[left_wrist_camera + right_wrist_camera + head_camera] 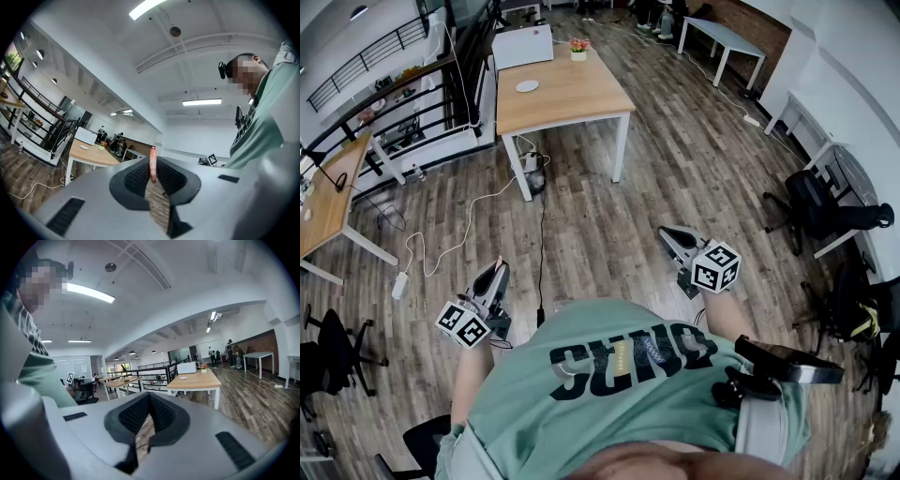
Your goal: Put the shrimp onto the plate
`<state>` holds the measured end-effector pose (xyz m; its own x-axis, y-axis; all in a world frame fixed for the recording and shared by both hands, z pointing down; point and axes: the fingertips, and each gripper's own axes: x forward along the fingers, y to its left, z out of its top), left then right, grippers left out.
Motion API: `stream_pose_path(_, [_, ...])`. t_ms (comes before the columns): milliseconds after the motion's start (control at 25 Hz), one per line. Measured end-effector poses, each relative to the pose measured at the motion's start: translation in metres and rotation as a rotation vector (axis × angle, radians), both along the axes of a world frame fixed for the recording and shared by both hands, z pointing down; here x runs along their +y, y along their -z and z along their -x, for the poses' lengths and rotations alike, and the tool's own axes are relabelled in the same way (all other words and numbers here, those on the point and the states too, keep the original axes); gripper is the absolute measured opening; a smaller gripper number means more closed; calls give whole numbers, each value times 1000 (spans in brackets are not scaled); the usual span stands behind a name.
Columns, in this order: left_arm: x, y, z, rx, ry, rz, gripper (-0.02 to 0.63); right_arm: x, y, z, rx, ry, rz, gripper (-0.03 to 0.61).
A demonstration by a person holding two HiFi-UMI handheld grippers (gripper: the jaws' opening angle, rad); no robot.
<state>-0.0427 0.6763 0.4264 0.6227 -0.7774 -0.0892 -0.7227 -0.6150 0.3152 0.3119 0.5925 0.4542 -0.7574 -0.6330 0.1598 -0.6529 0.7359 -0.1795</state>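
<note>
1. The left gripper (498,267) clamped the shrimp (153,165) upright between its pads.
2. The right gripper (149,397) had its jaws together, empty.
3. The plate (527,85) sat on the table (581,98), well apart from both.

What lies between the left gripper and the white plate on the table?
Head view: from left gripper to plate, wood floor crossed by cables, then tabletop.

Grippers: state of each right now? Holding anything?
Left gripper: closed on the shrimp.
Right gripper: closed, nothing between its jaws.
</note>
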Motion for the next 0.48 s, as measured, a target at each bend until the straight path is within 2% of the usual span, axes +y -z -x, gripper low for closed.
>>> stream_pose_path(480, [-2,0,0,10,-20,-8,46,1,7,11,6,17,-4,5])
